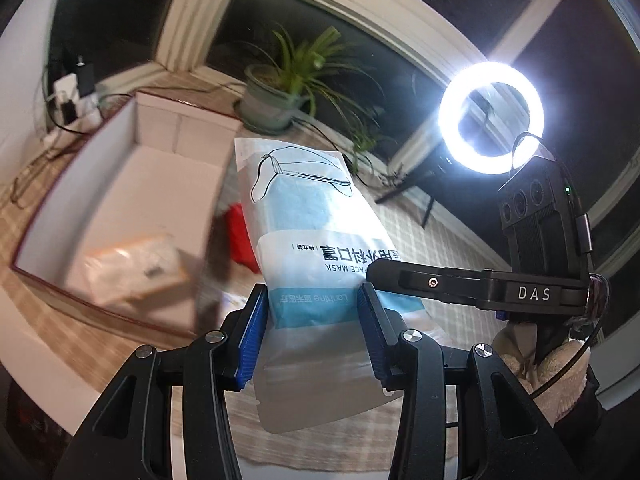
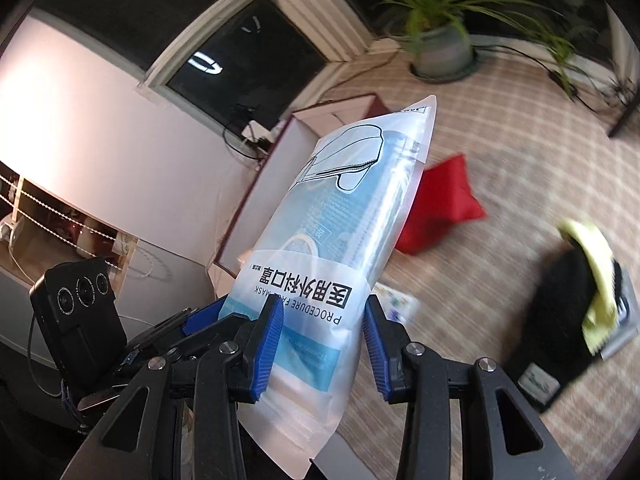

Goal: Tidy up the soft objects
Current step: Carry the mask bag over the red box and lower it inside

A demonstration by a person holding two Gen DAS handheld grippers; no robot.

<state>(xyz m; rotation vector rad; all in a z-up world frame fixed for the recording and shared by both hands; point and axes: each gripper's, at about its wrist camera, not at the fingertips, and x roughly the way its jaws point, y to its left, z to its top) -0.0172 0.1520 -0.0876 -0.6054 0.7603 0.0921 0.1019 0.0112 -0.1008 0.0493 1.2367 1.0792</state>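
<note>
A pack of face masks (image 1: 308,236), white and blue with black print, is held in the air by both grippers at its lower end. My left gripper (image 1: 312,320) is shut on it. My right gripper (image 2: 324,332) is shut on the same pack (image 2: 340,216). The right gripper's finger shows in the left wrist view (image 1: 440,284), pressed against the pack's side. An open box (image 1: 132,184) with white inner walls lies to the left and holds a wrapped pale packet (image 1: 136,268). A red pouch (image 2: 440,204) lies on the checked cloth beside the box (image 2: 304,136).
A potted plant (image 1: 276,96) stands behind the box near the window. A lit ring light (image 1: 492,116) on a stand is at the right. A black item with a yellow cloth (image 2: 576,300) lies on the cloth at the right. A power strip with cables (image 1: 68,100) sits at far left.
</note>
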